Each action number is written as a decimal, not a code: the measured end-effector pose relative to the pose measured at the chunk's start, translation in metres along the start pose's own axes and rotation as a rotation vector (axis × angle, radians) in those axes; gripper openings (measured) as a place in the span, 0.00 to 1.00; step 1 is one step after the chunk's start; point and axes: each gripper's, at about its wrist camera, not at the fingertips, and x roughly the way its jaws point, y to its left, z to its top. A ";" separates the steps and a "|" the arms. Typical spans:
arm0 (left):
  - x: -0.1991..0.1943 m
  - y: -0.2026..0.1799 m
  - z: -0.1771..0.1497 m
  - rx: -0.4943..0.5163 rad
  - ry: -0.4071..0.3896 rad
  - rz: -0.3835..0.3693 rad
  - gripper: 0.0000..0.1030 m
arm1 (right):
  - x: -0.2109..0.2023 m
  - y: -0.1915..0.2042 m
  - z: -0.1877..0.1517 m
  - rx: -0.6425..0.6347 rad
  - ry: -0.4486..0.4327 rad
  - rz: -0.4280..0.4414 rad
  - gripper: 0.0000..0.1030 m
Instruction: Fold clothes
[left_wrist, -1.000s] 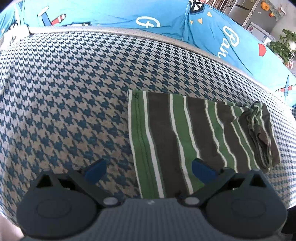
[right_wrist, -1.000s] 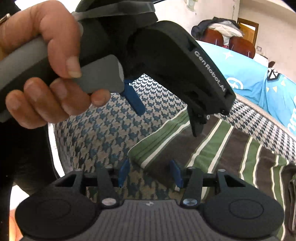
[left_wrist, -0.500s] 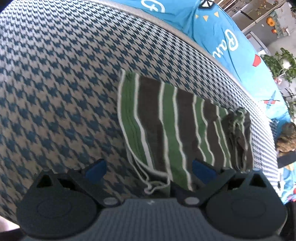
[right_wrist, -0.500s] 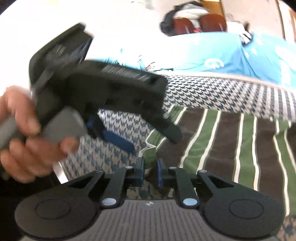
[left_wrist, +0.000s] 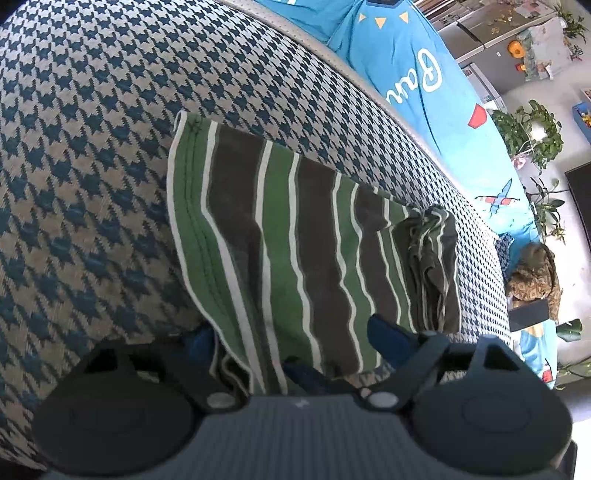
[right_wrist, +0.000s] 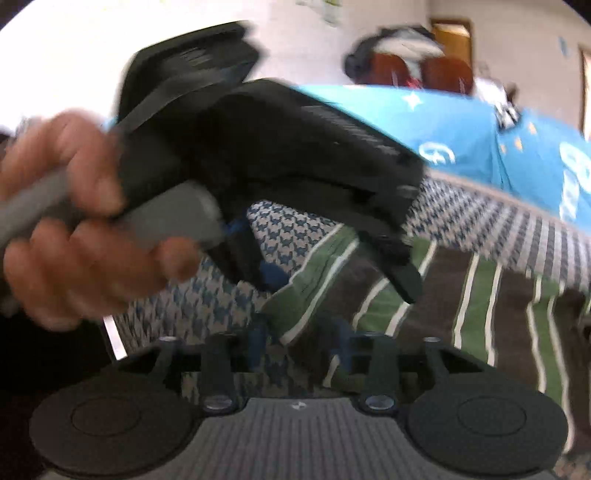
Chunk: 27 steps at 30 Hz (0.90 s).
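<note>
A green, brown and white striped garment (left_wrist: 295, 251) lies on the houndstooth sofa seat (left_wrist: 92, 155), bunched at its far right end. Its near corner is lifted and drapes between the jaws of my left gripper (left_wrist: 291, 343), which stand wide apart. In the right wrist view my right gripper (right_wrist: 299, 343) has its jaws a little apart, one on each side of the garment's near corner (right_wrist: 295, 306). The left gripper (right_wrist: 280, 155), held by a hand (right_wrist: 70, 221), hangs just above that same corner. The right view is blurred.
Blue printed cushions (left_wrist: 436, 92) line the sofa back. Potted plants (left_wrist: 532, 133) and a fridge stand on the floor to the right. Chairs with clothes (right_wrist: 402, 59) stand behind the sofa.
The garment's near corner has risen off the seat into my left gripper's gap. My right gripper, shut on the corner half a second ago, now has its jaws apart. The left gripper moved lower.
</note>
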 end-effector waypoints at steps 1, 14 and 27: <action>-0.001 0.000 0.000 0.002 0.003 -0.004 0.83 | 0.001 0.004 -0.001 -0.028 0.001 -0.006 0.50; -0.004 0.003 0.005 -0.016 0.006 -0.027 0.83 | 0.016 0.009 -0.008 -0.133 -0.002 -0.152 0.28; 0.009 0.017 0.046 -0.063 -0.107 0.047 0.85 | -0.004 -0.006 0.013 -0.027 -0.044 -0.150 0.08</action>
